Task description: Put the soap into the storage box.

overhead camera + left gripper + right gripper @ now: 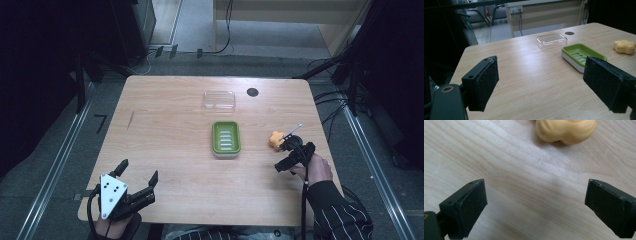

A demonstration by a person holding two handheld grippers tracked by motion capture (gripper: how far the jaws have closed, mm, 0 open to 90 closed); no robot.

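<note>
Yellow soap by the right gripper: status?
Right gripper open, just short of yellow soap, not touching. Left gripper open, idle at near edge. Soap on bare table, right of green soap dish. Path clear.

Bare wood between right gripper (pixel 535 202) and yellow soap (pixel 565 130) at its 12 o'clock, nothing blocking; green soap dish (pixel 226 137) at 9 o'clock, clear lid (pixel 219 99) beyond at 11.

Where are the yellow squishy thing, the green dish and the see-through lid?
yellow squishy thing (pixel 565 130): right gripper view, its rounded body.
green dish (pixel 226 137): high view, its slotted middle.
see-through lid (pixel 219 99): high view, its flat top.
</note>
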